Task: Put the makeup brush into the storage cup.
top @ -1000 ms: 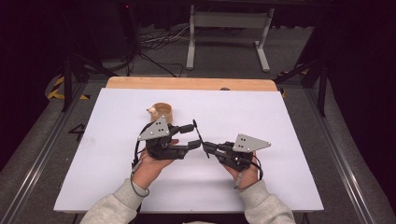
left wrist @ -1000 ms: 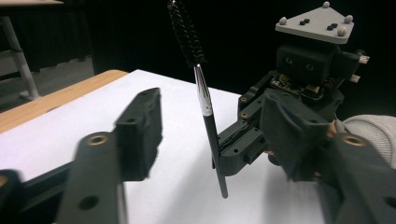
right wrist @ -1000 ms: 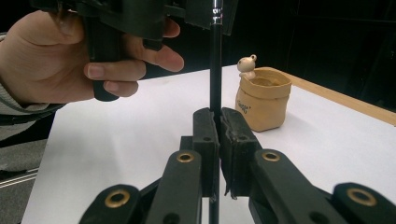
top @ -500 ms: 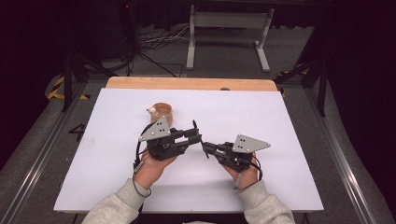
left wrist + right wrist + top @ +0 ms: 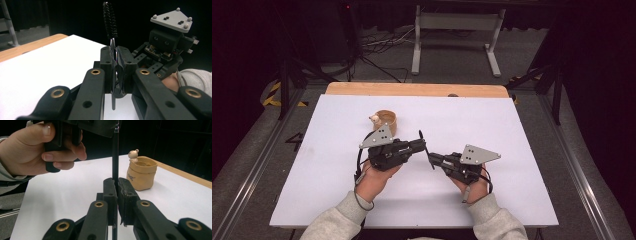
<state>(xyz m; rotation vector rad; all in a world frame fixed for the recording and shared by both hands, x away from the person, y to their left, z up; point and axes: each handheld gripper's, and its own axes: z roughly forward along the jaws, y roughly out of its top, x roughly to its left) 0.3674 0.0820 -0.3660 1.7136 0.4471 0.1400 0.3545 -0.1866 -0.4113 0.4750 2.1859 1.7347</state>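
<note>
One black brush (image 5: 110, 21), two grippers (image 5: 422, 145) (image 5: 432, 159) clamping it, one tan pot (image 5: 386, 121)

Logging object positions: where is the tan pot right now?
In the high view, the tan pot stands left of centre on the white table, just behind the left gripper.

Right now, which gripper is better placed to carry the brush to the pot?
Probably left: the left gripper sits nearer the pot and clamps the brush below its bristles. The right gripper grips the stem's far end.

Brush (image 5: 110, 23) stem hidden between clamping jaws, pouch (image 5: 141, 172) print unreadable
</note>
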